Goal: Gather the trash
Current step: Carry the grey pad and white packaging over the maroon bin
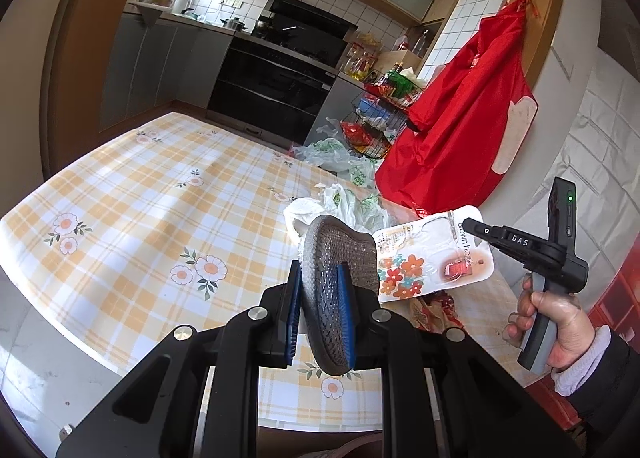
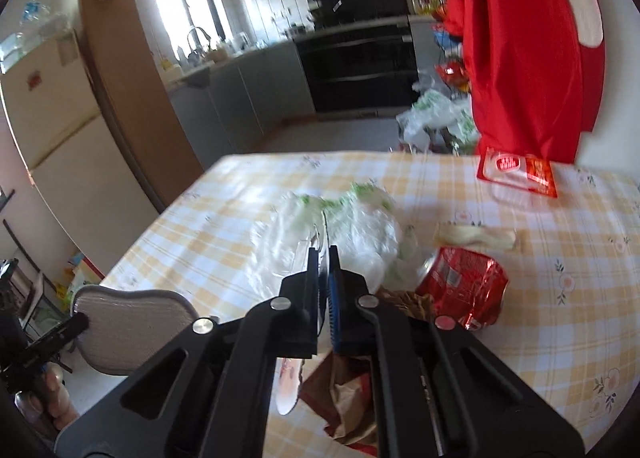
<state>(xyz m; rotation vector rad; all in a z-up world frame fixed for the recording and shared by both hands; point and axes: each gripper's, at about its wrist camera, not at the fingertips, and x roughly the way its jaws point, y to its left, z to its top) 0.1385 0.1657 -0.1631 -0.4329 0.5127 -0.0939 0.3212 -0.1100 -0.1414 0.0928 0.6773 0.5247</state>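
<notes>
A: In the near foreground, what has each hand got?

B: The left gripper (image 1: pixel 318 290) is clamped on a grey insole (image 1: pixel 340 290), held edge-up above the table (image 1: pixel 132 194). The right gripper (image 2: pixel 324 290) is pinched nearly closed on a flat hook packet (image 1: pixel 436 258) printed with flowers, also lifted off the cloth.

A: So two pieces are picked up. Dropped anywhere yet?

B: Not that I can see (no bin shows in either view). Both are only in hand, so I'd call it an early-to-middle stage.

A: And what is left on the table?

B: Just past the right gripper, a crushed red can (image 2: pixel 460 286) lies beside brown paper scraps (image 2: pixel 348 390). A little further, a crumpled white plastic bag (image 2: pixel 336 234) with green print and a pale wrapper (image 2: pixel 476 238). Near the far edge, a red and clear packet (image 2: pixel 520 174). Beyond the table, more bags (image 2: pixel 436 118) lie on the floor.
</notes>
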